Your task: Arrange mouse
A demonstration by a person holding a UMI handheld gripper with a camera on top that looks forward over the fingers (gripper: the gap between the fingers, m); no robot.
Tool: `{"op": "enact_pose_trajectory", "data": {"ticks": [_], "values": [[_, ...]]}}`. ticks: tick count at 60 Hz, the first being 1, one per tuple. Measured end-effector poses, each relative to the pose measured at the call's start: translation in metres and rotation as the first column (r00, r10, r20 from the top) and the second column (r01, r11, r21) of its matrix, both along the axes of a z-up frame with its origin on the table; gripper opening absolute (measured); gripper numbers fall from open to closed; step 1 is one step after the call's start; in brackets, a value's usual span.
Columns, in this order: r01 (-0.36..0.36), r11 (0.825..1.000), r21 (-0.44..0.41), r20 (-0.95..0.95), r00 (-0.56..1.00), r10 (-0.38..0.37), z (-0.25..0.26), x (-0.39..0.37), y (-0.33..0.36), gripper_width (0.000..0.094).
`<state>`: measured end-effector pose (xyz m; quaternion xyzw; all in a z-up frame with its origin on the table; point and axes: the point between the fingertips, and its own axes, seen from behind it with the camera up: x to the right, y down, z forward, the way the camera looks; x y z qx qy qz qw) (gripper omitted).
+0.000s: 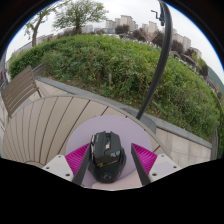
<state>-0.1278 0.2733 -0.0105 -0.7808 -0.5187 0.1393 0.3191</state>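
A black gaming mouse (107, 155) with pale markings lies on a pale surface (128, 176) between my fingers, its nose pointing away from me. My gripper (109, 160) is open around it. The left pink pad (77, 156) sits close against the mouse's left side. The right pink pad (143, 156) stands a little off its right side, with a strip of the pale surface showing between them.
A slatted wooden surface (45, 125) spreads ahead and to the left. A low concrete ledge (175, 140) runs behind it, then a grassy bank (120, 65), trees and buildings. A thin black curved line (155, 70), a pole or a cable, rises beyond the right finger.
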Motion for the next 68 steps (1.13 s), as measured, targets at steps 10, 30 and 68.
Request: {"op": "enact_pose_trajectory", "data": {"ticks": [10,30,68], "values": [[0.011,0.998,0.054,-0.055,0.998,-0.008,0.071,0.029,-0.014,0.0849],[-0.012,0.999,-0.043,-0.077,0.997,0.009,0.204,0.184,-0.138,0.0853],[0.024,1.0,0.0,-0.097,0.995,-0.024,0.223,0.287,-0.2,0.0852]]}}
